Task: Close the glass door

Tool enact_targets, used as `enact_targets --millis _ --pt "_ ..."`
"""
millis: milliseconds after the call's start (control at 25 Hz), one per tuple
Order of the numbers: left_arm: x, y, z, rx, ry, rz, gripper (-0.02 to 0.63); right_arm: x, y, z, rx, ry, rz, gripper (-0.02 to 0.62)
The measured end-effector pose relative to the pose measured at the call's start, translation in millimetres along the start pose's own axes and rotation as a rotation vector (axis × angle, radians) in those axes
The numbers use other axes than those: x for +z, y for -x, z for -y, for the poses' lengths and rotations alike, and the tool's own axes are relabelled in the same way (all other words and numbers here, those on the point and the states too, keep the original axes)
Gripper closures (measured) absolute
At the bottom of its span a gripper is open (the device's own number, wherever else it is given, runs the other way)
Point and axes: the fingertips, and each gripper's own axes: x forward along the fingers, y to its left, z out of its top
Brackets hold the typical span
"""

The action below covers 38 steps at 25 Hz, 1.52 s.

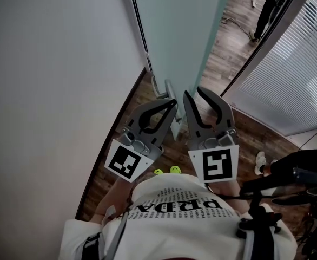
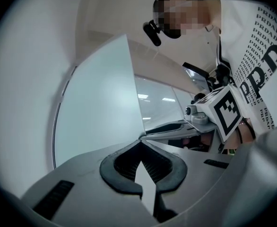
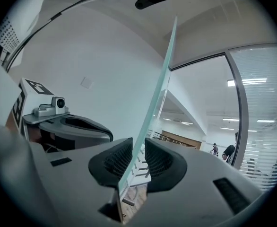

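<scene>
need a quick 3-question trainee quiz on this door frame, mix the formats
1. True or false: the right gripper has its jaws apart, with the edge of the glass door standing between them.
2. Pick one. The left gripper has its jaws: A) wide apart, B) together at the tips, C) out of sight in its own view.
3. Fill in: in the head view, the white wall lies on the person's ___ side.

Key: 1 true; 2 B; 3 left.
</scene>
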Motion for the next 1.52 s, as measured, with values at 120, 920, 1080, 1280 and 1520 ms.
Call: enact_targets --millis 120,920,1080,1280,1520 --pt "-0.8 -1.3 5.1 -0.004 -0.01 0.01 0.615 -2.6 5.0 6.6 -0.02 0.017 -0.003 0.545" --pt "9.1 -1.3 9.8 -0.22 0.003 0.115 0.615 -21.6 31.3 61.8 -0.395 0.066 -0.129 0.539" --pt "5.2 0.5 8.4 -0.209 -0.001 0.121 0.615 -23.3 32.6 63.1 -0.396 0.081 -0.113 0.538" --pt "0.5 2.0 0.8 -0.168 -0.025 0.156 0.615 -25.0 24.9 46.4 -0.334 0.12 -0.093 0.538" --pt "-2.7 -2.4 5.3 -0.173 -0.001 0.168 0.615 -23.3 21.5 28.9 -0.279 0.134 -0.116 0.538"
